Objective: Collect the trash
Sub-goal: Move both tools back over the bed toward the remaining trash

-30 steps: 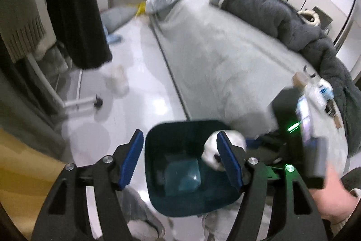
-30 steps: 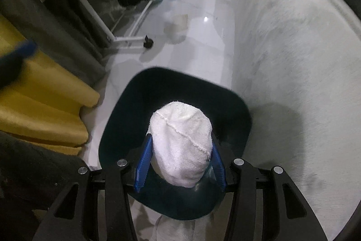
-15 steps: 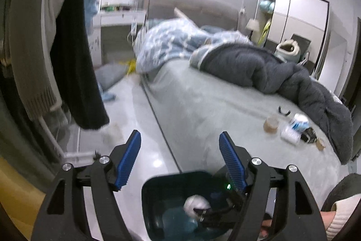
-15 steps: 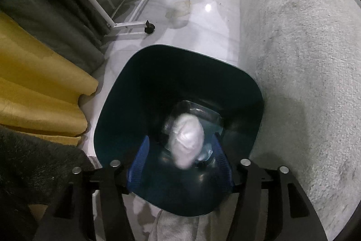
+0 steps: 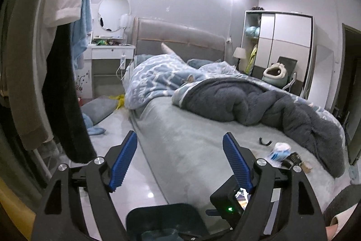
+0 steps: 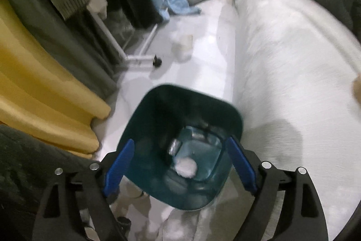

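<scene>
A dark teal bin (image 6: 144, 119) stands on the floor beside the bed. A white crumpled wad (image 6: 186, 167) lies at its bottom on clear plastic. My right gripper (image 6: 180, 164) hovers over the bin mouth, its jaws opening, nothing between the pads. My left gripper (image 5: 180, 157) points level across the bed, jaws opening and empty; the bin's rim (image 5: 162, 209) shows below it. On the bed lie a white and blue wrapper (image 5: 278, 151), a dark packet (image 5: 293, 159) and a small black curved piece (image 5: 265, 142). The right gripper's body (image 5: 227, 204) shows at the lower right.
A grey and blue duvet (image 5: 248, 101) is heaped on the bed (image 5: 191, 146). Clothes hang on a wheeled rack (image 6: 140, 58) at the left, above yellow fabric (image 6: 45, 92). A pale cup-like item (image 6: 183, 46) sits on the floor. A wardrobe (image 5: 286, 46) stands far right.
My right gripper let go of the white wad, which fell to the bin's bottom, and its jaws spread wide. My left gripper rose and tilted up from the bin toward the bed.
</scene>
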Motion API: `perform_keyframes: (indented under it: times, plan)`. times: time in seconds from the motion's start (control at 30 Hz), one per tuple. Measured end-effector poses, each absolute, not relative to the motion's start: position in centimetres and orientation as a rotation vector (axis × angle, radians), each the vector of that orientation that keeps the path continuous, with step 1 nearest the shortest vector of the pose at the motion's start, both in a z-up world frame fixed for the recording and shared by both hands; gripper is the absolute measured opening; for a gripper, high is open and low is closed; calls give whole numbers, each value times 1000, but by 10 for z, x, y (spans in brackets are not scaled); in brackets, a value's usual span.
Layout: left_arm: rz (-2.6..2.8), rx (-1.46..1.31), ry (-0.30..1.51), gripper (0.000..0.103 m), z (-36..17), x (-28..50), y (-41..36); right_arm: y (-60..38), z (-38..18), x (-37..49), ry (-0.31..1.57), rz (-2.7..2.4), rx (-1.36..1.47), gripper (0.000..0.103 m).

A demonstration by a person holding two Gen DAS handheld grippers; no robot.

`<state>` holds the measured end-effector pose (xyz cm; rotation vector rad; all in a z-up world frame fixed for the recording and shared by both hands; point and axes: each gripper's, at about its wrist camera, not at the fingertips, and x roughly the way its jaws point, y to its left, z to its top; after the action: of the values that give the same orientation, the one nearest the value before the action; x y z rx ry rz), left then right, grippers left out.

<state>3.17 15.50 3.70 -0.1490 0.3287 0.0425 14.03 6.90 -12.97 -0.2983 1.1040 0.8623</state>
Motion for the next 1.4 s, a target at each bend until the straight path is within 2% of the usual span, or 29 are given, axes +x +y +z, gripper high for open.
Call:
perform_keyframes:
  times: [0.07,0.3,0.63,1.03,1.4]
  plan:
    - [37,-151,315,81,40,34,149,58,-117,143,1061,849,-278,90]
    - [21,-156,293,82,43,43,131,10,-80,161,883,765,-228,93]
    - [-18,-168,345,85,31,67,101,-57,-50,178,746,638,-181,97]
    - [-99,-165,421,91,12,93,62,-132,-37,180,661,526,-182,99]
    - [-211,-155,526,91,-17,124,19,-185,-42,188,667,451,-150,100]
